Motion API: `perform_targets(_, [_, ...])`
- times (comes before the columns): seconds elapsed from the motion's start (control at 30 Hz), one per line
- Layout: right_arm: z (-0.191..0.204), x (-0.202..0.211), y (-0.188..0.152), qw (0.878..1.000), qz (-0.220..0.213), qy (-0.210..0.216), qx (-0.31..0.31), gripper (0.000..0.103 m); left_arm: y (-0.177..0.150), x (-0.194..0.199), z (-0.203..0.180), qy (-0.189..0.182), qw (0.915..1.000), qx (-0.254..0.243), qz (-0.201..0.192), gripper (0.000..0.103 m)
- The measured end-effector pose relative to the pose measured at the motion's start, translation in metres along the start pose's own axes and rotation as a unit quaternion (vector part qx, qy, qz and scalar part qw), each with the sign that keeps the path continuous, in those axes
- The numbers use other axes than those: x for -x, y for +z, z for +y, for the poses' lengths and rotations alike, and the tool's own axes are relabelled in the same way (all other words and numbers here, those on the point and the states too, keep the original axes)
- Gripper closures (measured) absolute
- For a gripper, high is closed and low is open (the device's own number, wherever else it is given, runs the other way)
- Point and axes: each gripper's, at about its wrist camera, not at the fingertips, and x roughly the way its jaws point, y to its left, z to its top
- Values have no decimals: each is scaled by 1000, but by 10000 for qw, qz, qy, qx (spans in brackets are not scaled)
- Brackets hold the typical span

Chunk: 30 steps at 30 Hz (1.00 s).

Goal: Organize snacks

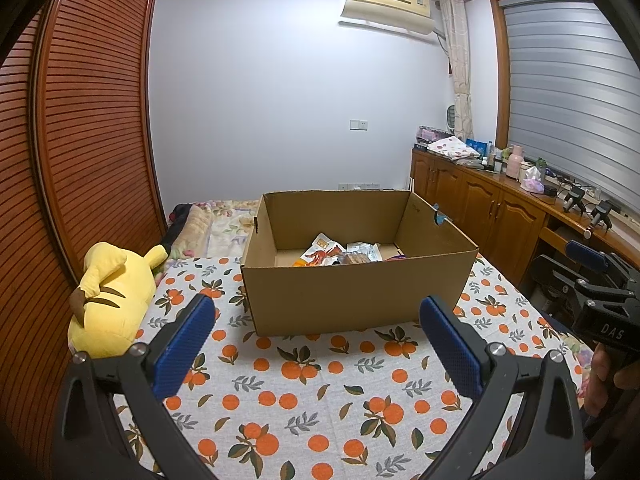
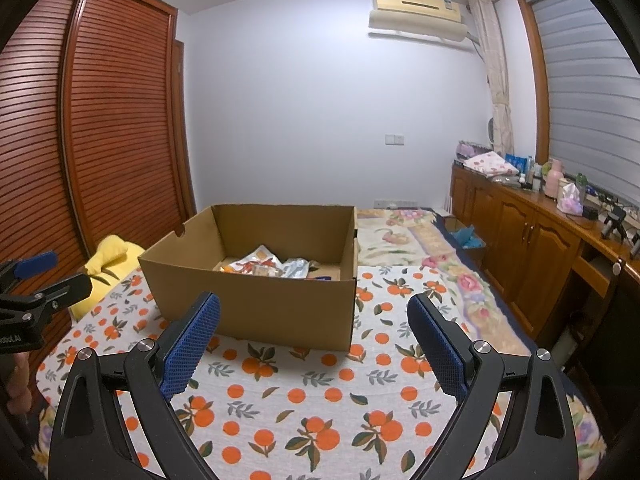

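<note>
An open cardboard box [image 1: 352,296] stands on a cloth with an orange-fruit print [image 1: 304,392]. Several snack packets [image 1: 340,254] lie on its floor; they also show in the right wrist view [image 2: 272,266], inside the same box [image 2: 256,308]. My left gripper [image 1: 316,312] is open and empty, held above the cloth in front of the box. My right gripper [image 2: 314,312] is open and empty, also in front of the box. The right gripper's body shows at the right edge of the left wrist view [image 1: 600,304].
A yellow plush toy [image 1: 112,296] lies left of the box beside a louvred wooden wardrobe [image 1: 80,140]. A floral bedspread [image 2: 404,236] lies behind the box. A wooden sideboard [image 2: 532,232] with bottles and clutter runs along the right wall.
</note>
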Motion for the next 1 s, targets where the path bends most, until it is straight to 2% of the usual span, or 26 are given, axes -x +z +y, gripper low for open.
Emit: perform_targets(1.0, [-2,0,-2,10000,12,-7,-21,6,0,0,1,0,10000,4,6,0])
